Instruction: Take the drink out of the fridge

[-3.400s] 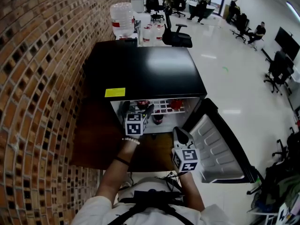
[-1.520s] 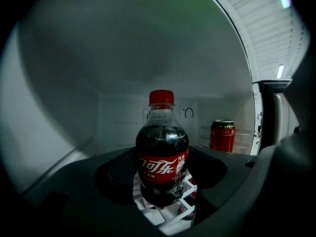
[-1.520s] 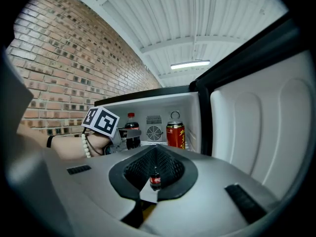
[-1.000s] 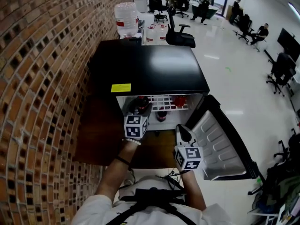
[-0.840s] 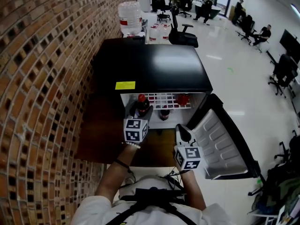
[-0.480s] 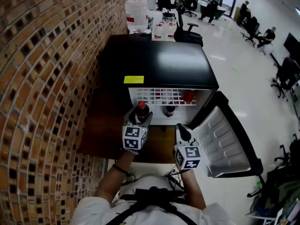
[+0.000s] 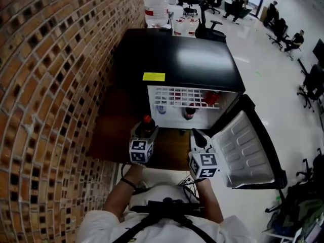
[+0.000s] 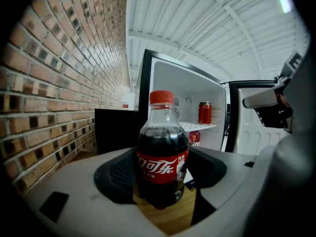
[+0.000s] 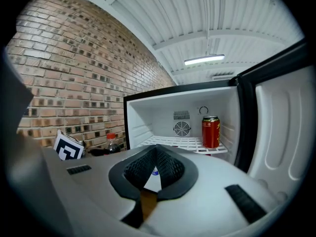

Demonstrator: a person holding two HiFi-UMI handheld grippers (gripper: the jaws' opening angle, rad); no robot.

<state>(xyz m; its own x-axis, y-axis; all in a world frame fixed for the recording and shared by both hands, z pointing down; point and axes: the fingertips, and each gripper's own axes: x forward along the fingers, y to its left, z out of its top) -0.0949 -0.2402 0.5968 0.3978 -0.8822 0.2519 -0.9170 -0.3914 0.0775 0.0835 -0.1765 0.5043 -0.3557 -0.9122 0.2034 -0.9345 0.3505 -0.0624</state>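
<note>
The dark cola bottle [image 8: 162, 157] with red cap and label stands upright, clamped in the left gripper [image 7: 144, 134] near the open fridge [image 7: 177, 59], its base hidden by the jaws, while the jaws of the right gripper [image 9: 155, 168] meet on nothing.

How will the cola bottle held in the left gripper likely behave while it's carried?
The cola bottle looks nearly full, so it is probably heavy for its size. Its smooth plastic may slip in the fingers, which grip around its label. Tall and narrow, it could tip when set down.
</note>
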